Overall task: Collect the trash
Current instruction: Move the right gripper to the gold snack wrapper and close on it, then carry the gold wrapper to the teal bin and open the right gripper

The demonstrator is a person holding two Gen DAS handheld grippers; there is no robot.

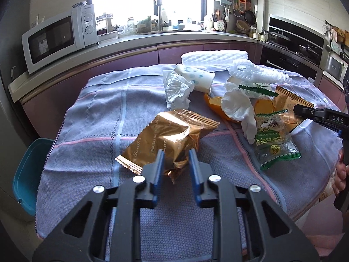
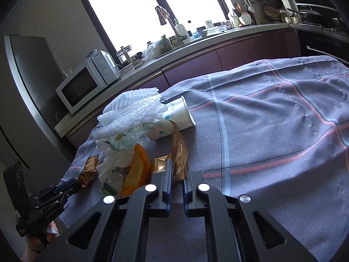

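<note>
My left gripper [image 1: 176, 160] is shut on the near end of a crumpled gold wrapper [image 1: 174, 135] lying on the grey checked cloth [image 1: 91, 118]. My right gripper [image 2: 177, 172] is shut on a second gold wrapper [image 2: 180, 152], which stands up between its blue pads. That gripper also shows at the right edge of the left wrist view, as the right gripper [image 1: 300, 111]. Between the two wrappers lie orange peel [image 1: 218, 109], crumpled tissue [image 1: 236, 107], a green snack bag [image 1: 272, 142], a tipped paper cup [image 1: 200, 79] and white foam netting [image 1: 253, 69].
A teal bin [image 1: 24, 174] sits below the table's left edge. A person's hand [image 1: 341, 174] holds the right gripper. The kitchen counter with a microwave [image 1: 59, 37] runs behind the table. In the right wrist view the cloth [image 2: 272, 131] spreads bare to the right.
</note>
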